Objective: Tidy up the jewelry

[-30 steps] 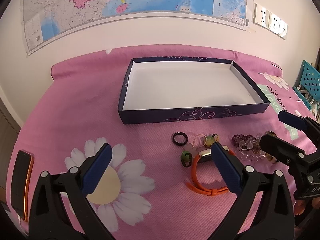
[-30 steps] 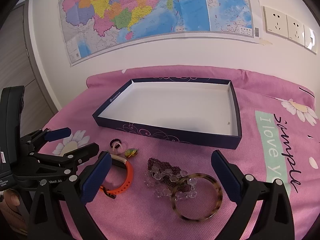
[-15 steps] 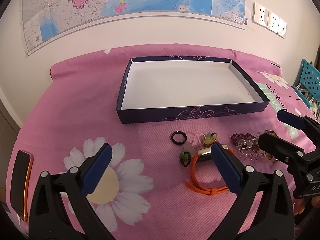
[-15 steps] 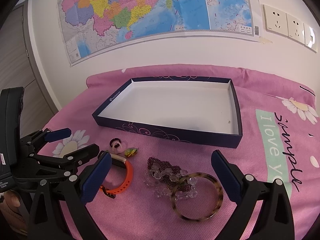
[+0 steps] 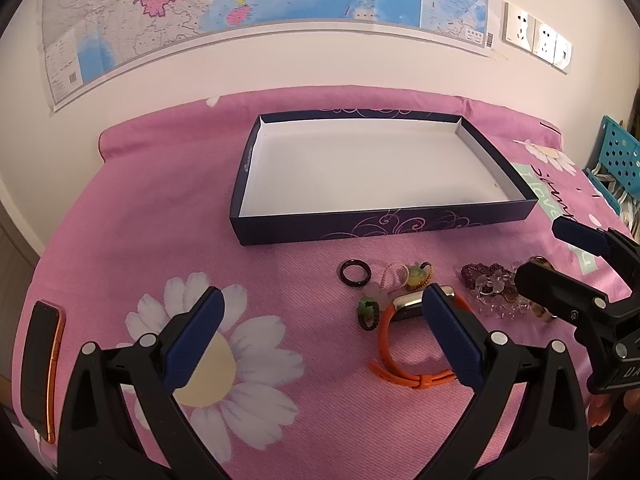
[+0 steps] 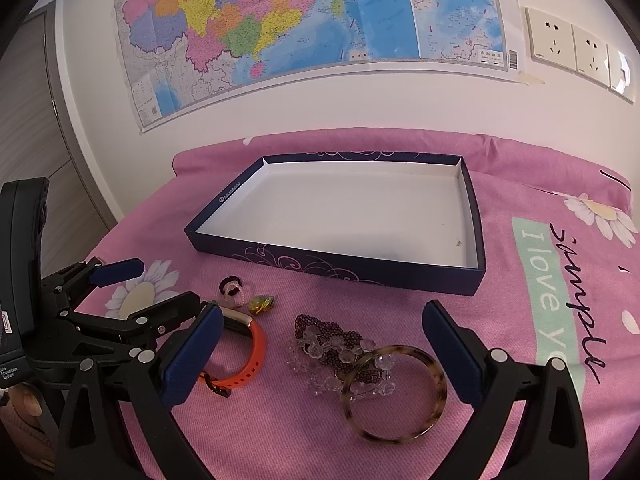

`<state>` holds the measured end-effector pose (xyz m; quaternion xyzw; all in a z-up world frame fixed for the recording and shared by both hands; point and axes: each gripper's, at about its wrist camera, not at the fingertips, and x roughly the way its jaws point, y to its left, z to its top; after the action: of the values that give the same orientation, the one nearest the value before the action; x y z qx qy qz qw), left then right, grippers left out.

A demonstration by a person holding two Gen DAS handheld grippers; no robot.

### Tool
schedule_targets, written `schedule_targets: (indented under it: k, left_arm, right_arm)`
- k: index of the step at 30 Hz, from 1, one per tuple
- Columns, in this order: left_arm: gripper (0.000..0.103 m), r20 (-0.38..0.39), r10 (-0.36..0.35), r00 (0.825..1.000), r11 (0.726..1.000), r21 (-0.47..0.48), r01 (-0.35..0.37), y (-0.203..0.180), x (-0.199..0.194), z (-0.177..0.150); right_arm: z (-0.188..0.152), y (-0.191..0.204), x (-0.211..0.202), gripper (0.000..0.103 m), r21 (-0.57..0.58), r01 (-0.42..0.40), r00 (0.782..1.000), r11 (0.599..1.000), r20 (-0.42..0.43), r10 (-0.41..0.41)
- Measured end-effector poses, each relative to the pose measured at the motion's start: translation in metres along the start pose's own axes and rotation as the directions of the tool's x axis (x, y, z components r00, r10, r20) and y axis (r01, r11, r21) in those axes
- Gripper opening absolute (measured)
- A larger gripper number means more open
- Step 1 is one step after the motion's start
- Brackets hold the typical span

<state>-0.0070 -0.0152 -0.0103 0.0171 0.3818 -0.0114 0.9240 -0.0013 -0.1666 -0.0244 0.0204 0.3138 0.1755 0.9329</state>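
An empty dark blue box (image 5: 384, 227) with a white inside sits on the pink cloth; it also shows in the right wrist view (image 6: 340, 268). In front of it lie a black ring (image 5: 355, 273), a green ring (image 5: 367, 311), a yellow-green charm (image 5: 416, 276), an orange band watch (image 5: 404, 372), a bead bracelet (image 6: 340, 344) and a tortoiseshell bangle (image 6: 394, 394). My left gripper (image 5: 324, 340) is open and empty, above the cloth near the watch. My right gripper (image 6: 320, 354) is open and empty, above the bead bracelet and bangle.
A phone with an orange edge (image 5: 42, 364) lies at the left edge of the cloth. A teal perforated bin (image 5: 618, 156) stands at the right. A wall with a map (image 6: 312, 20) and sockets (image 6: 576, 48) is behind the box.
Both grippers have stayed open and almost still; the views have shifted only slightly. Nothing was picked up or moved.
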Motion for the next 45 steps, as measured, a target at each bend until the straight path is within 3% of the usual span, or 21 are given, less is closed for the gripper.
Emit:
schedule_targets:
  k: [45]
  left_arm:
    - [0.097, -0.011, -0.015, 1.0, 1.0, 0.019, 0.015, -0.0012, 0.0023, -0.0015]
  right_arm:
    - [0.0004, -0.0031, -0.001, 0.096, 0.009, -0.002, 1.0, 1.0, -0.001, 0.002]
